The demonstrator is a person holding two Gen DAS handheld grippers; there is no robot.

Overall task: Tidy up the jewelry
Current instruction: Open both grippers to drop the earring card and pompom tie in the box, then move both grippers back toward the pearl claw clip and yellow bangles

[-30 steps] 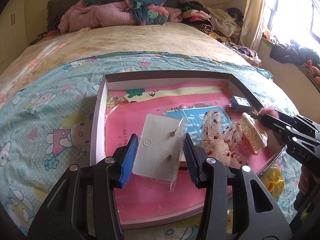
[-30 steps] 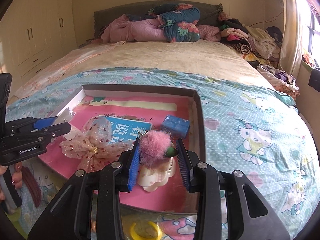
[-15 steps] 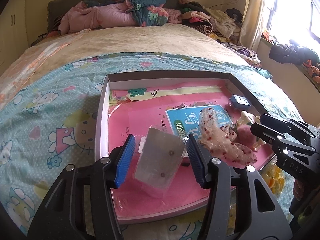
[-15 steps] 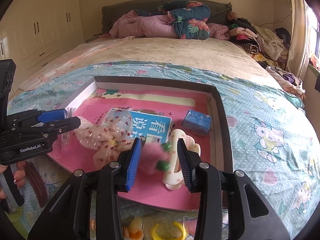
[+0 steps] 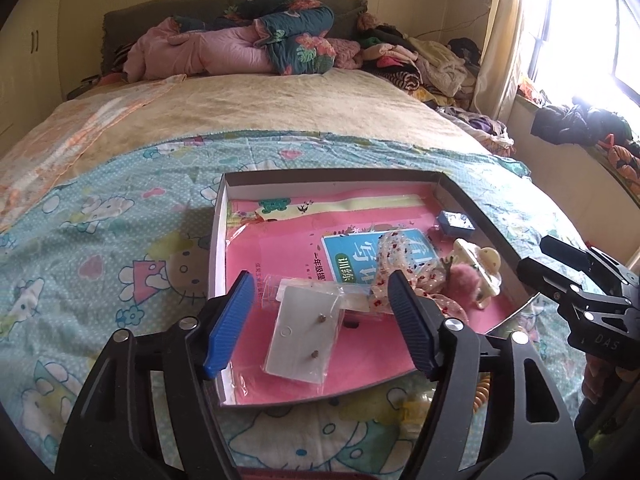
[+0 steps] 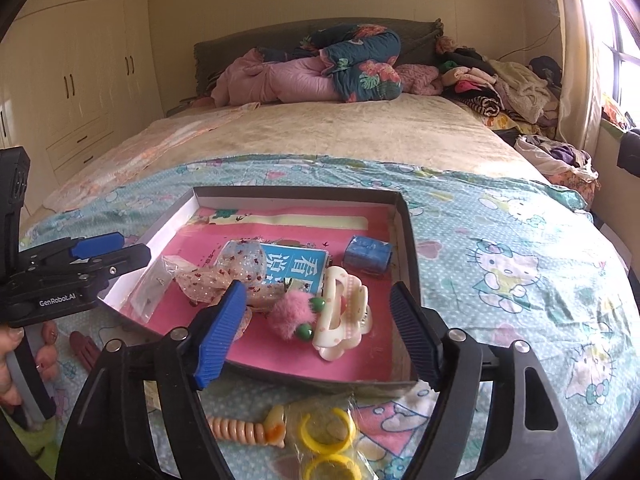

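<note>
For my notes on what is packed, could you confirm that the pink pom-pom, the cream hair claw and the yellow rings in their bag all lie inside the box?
Not quite: the right wrist view shows the yellow rings in their bag on the bedspread in front of the box, not inside it. The pink pom-pom and the cream hair claw do lie inside.

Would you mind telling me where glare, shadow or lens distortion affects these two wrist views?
Left wrist view: the window is blown out white at upper right; the bed bulges from fisheye curvature. Right wrist view: glare is confined to the window at the right edge, the corners vignette black, and the box stays sharp.
</note>
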